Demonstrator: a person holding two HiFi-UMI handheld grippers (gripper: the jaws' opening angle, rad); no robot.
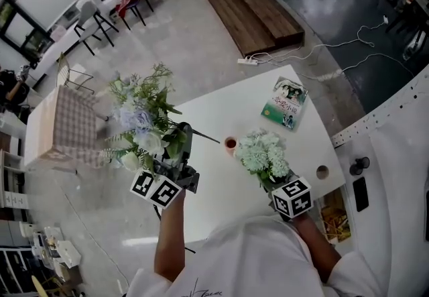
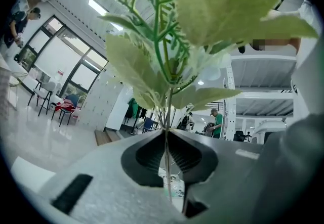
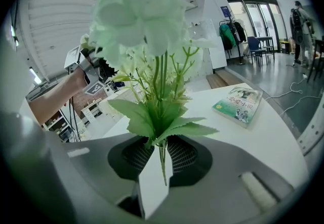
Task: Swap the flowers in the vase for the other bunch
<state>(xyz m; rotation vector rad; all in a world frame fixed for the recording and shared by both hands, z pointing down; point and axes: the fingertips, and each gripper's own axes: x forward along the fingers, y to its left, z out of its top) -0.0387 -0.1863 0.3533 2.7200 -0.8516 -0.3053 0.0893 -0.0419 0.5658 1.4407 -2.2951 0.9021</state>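
Observation:
My left gripper (image 1: 179,147) is shut on the stems of a bunch of blue and white flowers (image 1: 142,123) with green leaves, held off the left edge of the white table (image 1: 201,111). In the left gripper view one thin stem (image 2: 165,160) is pinched between the shut jaws and leaves (image 2: 162,51) fill the view above. My right gripper (image 1: 269,178) is shut on a pale green bunch (image 1: 263,151) over the table; its stems (image 3: 162,160) sit between the jaws. A small reddish vase (image 1: 230,145) stands on the table between the two bunches, with nothing in it.
A green book (image 1: 285,102) (image 3: 238,104) lies at the table's far right corner. A round hole (image 1: 322,171) is in the tabletop near my right hand. A checked chair (image 1: 64,127) stands left of the table. Cables and a power strip (image 1: 248,60) lie on the floor beyond.

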